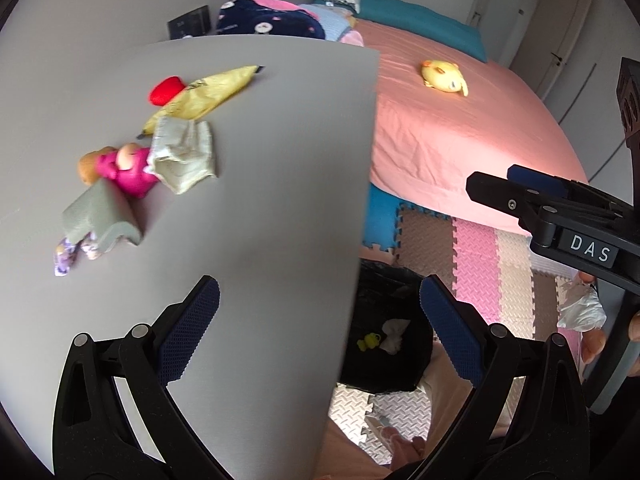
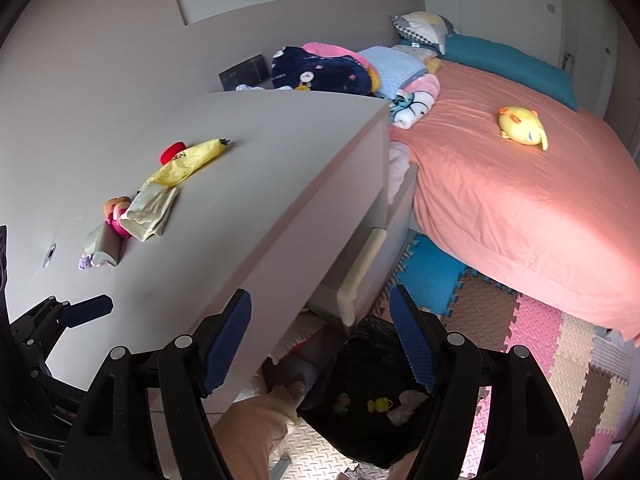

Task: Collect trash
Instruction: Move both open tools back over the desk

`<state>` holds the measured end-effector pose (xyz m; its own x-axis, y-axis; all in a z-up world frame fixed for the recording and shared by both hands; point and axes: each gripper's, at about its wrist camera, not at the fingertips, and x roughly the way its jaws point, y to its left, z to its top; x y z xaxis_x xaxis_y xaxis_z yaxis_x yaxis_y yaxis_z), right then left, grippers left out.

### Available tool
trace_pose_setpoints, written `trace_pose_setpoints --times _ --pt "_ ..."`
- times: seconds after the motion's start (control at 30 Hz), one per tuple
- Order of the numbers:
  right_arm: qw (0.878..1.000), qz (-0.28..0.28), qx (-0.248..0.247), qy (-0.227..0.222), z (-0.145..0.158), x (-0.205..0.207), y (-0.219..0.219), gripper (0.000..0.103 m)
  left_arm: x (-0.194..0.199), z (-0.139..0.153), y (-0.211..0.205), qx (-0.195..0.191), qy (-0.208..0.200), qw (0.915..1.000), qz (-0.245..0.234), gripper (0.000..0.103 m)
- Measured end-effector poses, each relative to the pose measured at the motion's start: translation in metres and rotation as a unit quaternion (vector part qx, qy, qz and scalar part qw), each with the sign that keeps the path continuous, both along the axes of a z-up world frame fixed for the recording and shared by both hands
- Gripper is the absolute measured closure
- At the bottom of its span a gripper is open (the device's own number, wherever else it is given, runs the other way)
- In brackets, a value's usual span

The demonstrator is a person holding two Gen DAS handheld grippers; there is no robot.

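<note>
On the grey desk [image 1: 260, 200] lie a yellow wrapper [image 1: 204, 96], a crumpled pale wrapper [image 1: 184, 156], a red piece [image 1: 166, 90], a pink doll [image 1: 124, 168] and a grey foam piece [image 1: 100, 216]. They also show in the right wrist view, with the yellow wrapper [image 2: 188, 160] farthest. A black-lined trash bin [image 1: 384, 320] on the floor by the desk holds a white tissue [image 2: 408, 404] and a small yellow item [image 2: 378, 405]. My left gripper [image 1: 320, 328] is open and empty over the desk's right edge. My right gripper [image 2: 320, 344] is open and empty above the bin [image 2: 360, 420].
A bed with a pink sheet [image 2: 520, 200] and a yellow plush [image 2: 522, 126] stands to the right. Folded clothes and blankets [image 2: 340, 68] pile behind the desk. Coloured foam mats [image 2: 540, 340] cover the floor. A desk drawer [image 2: 360, 272] stands slightly open.
</note>
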<state>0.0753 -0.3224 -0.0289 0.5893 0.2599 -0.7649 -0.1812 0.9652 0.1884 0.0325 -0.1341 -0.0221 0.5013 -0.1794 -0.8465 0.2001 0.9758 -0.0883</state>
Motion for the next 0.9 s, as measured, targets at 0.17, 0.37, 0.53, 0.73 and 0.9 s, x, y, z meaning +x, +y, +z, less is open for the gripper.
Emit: trace_pose_setpoints --times 0.17,0.37,0.53,0.73,0.9 --pt "1.0 0.018 0.003 0.0 0.002 0.01 0.02 0.031 0.004 0.006 0.031 0.006 -0.004 0.9995 0.031 0.006" --pt "0.999 0.042 0.003 0.001 0.003 0.022 0.044 0.031 0.009 0.012 0.069 0.019 -0.015 0.9975 0.066 0.006" --pt "0.998 0.058 -0.001 0.003 0.003 0.032 0.064 0.031 0.008 0.015 0.099 0.024 -0.026 0.9959 0.084 0.006" --pt "0.997 0.079 -0.005 0.006 0.002 0.042 0.089 0.031 0.01 0.011 0.132 0.031 -0.023 0.9932 0.11 0.006" --pt "0.995 0.099 -0.009 0.009 0.0 0.051 0.114 0.031 0.013 0.007 0.153 0.038 -0.018 0.9916 0.122 0.006"
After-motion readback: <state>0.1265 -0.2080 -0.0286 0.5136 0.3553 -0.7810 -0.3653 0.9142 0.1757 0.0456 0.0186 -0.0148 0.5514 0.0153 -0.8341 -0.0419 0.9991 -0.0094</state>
